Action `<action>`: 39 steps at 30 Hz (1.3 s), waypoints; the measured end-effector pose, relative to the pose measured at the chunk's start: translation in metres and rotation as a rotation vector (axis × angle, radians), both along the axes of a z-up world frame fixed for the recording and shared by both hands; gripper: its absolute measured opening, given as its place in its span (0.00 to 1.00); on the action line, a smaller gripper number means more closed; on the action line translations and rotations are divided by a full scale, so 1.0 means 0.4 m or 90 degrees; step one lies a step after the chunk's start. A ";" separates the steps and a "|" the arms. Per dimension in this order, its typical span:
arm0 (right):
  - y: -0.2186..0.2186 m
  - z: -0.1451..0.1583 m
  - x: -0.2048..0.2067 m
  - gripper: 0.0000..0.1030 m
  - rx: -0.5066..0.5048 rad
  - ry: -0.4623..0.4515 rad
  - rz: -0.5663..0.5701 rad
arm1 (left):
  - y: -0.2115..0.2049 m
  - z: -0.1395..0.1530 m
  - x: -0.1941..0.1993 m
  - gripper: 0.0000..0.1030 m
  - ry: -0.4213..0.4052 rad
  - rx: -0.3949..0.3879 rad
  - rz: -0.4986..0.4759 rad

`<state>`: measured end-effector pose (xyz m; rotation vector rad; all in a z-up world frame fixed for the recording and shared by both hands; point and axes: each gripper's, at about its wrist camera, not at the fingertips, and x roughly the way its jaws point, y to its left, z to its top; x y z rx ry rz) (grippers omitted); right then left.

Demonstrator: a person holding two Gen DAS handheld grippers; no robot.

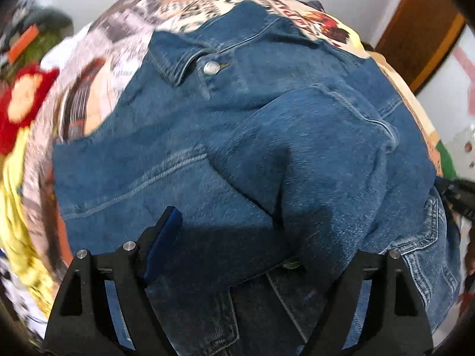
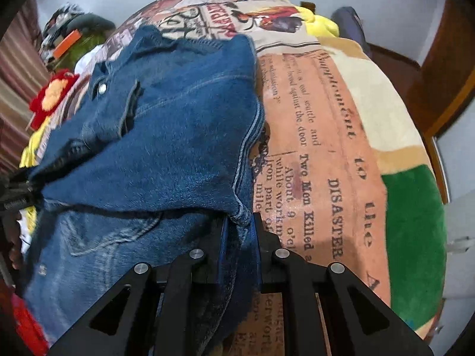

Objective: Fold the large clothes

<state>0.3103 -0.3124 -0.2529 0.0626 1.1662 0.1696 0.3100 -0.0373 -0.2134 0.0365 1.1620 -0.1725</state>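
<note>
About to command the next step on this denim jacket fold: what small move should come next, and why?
Probably lay the right gripper's pinched denim edge down onto the denim jacket, then release. It is shut on that edge beside the printed blanket, while the left gripper stands open over the folded sleeve, gripping nothing, so only the right side is unfinished.

newsprint-pattern blanket (image 2: 323, 154), red-and-yellow plush toy (image 1: 20, 103), wooden door (image 1: 415, 38)

A bed (image 2: 341, 154) covered with a newspaper-print blanket (image 2: 314, 118) carries a blue denim jacket (image 1: 237, 136), lying partly folded on the print. Along the bed's left edge sit a red and yellow plush toy (image 2: 52, 98) and yellow fabric (image 1: 17, 207).
</note>
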 end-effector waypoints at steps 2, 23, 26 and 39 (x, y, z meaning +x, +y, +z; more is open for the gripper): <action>-0.011 0.038 -0.009 0.10 0.023 -0.022 0.004 | -0.032 0.020 0.002 0.78 -0.019 0.026 -0.028; 0.031 -0.035 0.100 0.10 0.070 -0.035 0.006 | -0.211 0.042 0.060 0.63 -0.178 0.294 -0.136; 0.018 -0.037 0.093 0.10 0.086 -0.045 0.007 | -0.130 0.080 0.070 0.62 -0.174 0.264 -0.081; 0.019 -0.041 0.091 0.10 0.088 -0.046 0.008 | 0.153 0.054 -0.043 0.62 -0.067 0.014 0.085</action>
